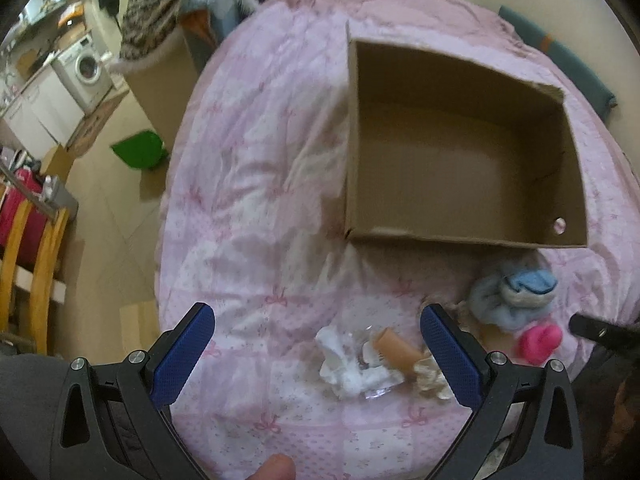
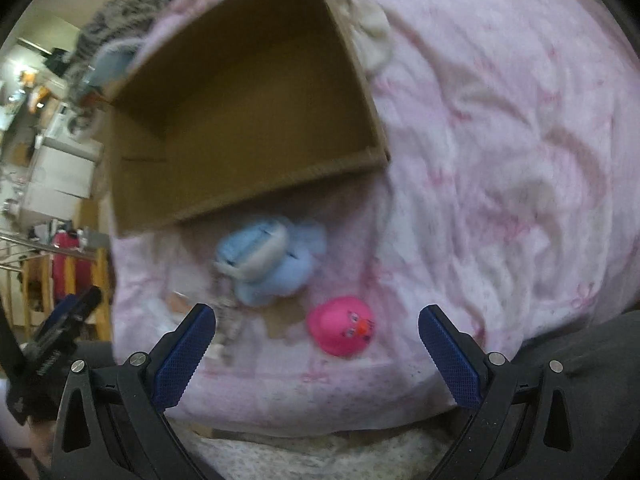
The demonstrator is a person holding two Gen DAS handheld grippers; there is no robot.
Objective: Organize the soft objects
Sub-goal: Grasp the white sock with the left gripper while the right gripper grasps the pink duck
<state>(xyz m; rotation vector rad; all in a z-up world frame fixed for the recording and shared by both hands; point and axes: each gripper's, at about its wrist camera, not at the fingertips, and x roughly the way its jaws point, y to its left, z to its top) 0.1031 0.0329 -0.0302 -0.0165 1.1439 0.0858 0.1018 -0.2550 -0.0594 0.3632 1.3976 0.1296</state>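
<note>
An open cardboard box (image 1: pixel 456 240) sits on the pink quilt (image 1: pixel 256 200); nothing shows inside it. It also shows in the right wrist view (image 2: pixel 160 200). A blue plush toy (image 1: pixel 516 294) (image 2: pixel 268 260) and a pink rubber duck (image 1: pixel 538 342) (image 2: pixel 342 326) lie in front of the box. A small doll in clear wrap (image 1: pixel 376 358) lies between the left fingers. My left gripper (image 1: pixel 320 356) is open above the doll. My right gripper (image 2: pixel 318 354) is open just before the pink duck, and its tip shows in the left wrist view (image 1: pixel 592 328).
A striped blanket (image 1: pixel 192 4) hangs over a box at the bed's far left. A green bin (image 1: pixel 138 150), a washing machine (image 1: pixel 86 68) and a wooden rack (image 1: pixel 28 256) stand on the floor at left. A cream cloth (image 2: pixel 372 36) lies beside the box.
</note>
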